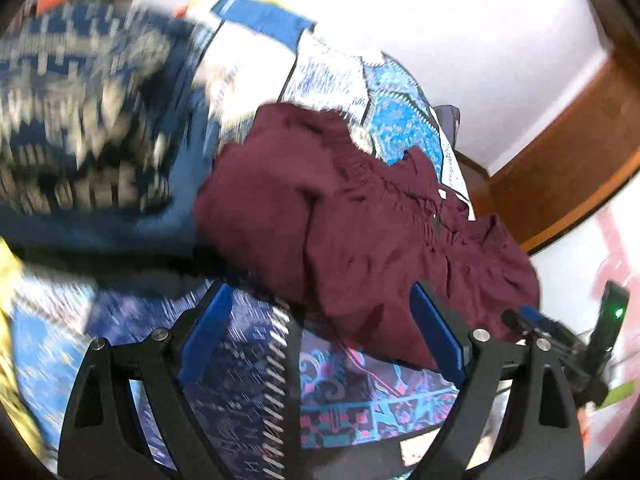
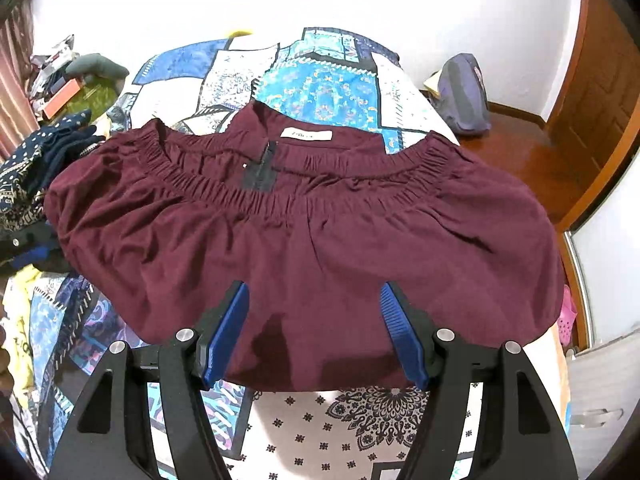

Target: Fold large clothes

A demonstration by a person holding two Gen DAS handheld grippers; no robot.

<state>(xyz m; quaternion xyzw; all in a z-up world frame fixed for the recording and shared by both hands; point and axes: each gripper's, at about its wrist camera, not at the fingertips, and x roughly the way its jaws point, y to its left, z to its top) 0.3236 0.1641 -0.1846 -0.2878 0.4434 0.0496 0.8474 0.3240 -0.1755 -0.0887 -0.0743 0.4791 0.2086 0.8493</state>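
Right wrist view puts the maroon garment (image 2: pixel 304 240) straight ahead of your right hand-held gripper (image 2: pixel 314 332), spread flat on the patchwork bed cover (image 2: pixel 320 92) with its gathered elastic waistband (image 2: pixel 296 196) on the far side and its near hem just under your fingertips. Its long axis runs side to side across your line of reach, so you face the broad edge, not an end. Your right jaws stand apart over that near hem, with cloth below them but nothing pinched. Your left hand-held gripper (image 1: pixel 320 328) sits off the garment's left end, tilted and rolled, jaws wide and opening a little more, holding nothing; only its right finger overlaps the maroon cloth. Your right hand is the nearer one to the hem. Both hands point steeply down at the bed. A pile of dark patterned clothes (image 2: pixel 36 176) lies just beside the garment's left end.
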